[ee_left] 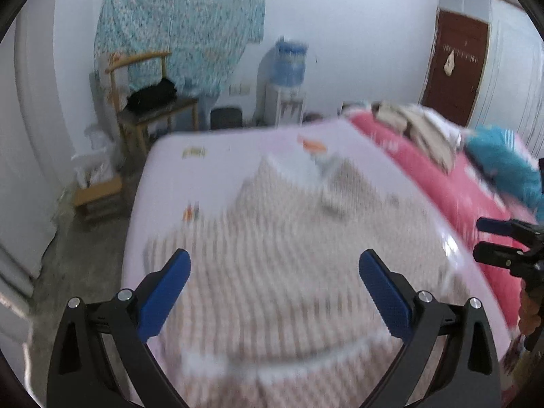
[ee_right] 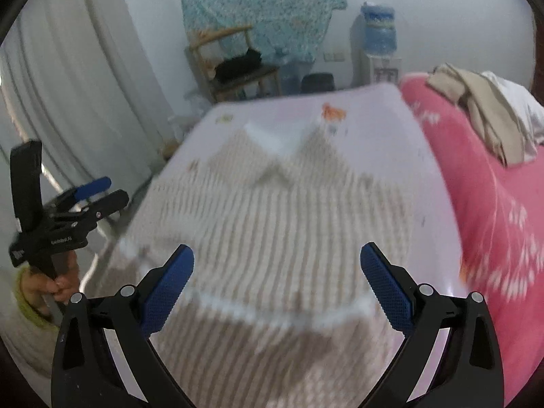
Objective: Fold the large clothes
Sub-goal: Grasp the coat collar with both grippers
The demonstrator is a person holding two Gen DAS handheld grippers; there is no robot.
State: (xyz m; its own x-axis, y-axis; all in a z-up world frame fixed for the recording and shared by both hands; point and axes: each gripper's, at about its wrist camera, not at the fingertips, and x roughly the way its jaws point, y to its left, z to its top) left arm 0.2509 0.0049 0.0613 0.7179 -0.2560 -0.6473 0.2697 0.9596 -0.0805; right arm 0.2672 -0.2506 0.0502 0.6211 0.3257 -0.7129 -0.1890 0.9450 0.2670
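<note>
— Blue pads on both our tools, and where do we stand with them?

— We hold the left gripper (ee_left: 274, 265) with its jaws spread wide and nothing between them; the right gripper (ee_right: 277, 260) is spread just as wide and equally empty; both hang above the near part of the garment, though the blur keeps us from telling whether either touches it.

— And the garment itself?

— Directly ahead of both grippers we see the striped sweater (ee_right: 272, 210) lying spread on the pale bed sheet (ee_right: 367, 112); its beige and white ribbing runs away from us; a white band crosses it just beyond the right gripper's fingertips, and its white V collar lies at the far end, pointing back toward us.

— What do we see of each other's tools?

— From the left wrist view the right gripper (ee_left: 489, 238) shows at the right edge, over the edge of the sheet; from the right wrist view the left gripper (ee_right: 102, 192) shows at the far left, held by a hand (ee_right: 51, 285) in a yellow-green cuff, off the sweater's left side.

— Farther out?

— To the right of the sheet lies a pink blanket (ee_right: 493, 204) with a pile of beige clothes (ee_right: 482, 105) on it; beyond the bed stand a wooden chair (ee_right: 234, 68) and a water dispenser (ee_right: 379, 44); a patterned teal cloth (ee_right: 258, 3) hangs on the wall behind the chair.
</note>
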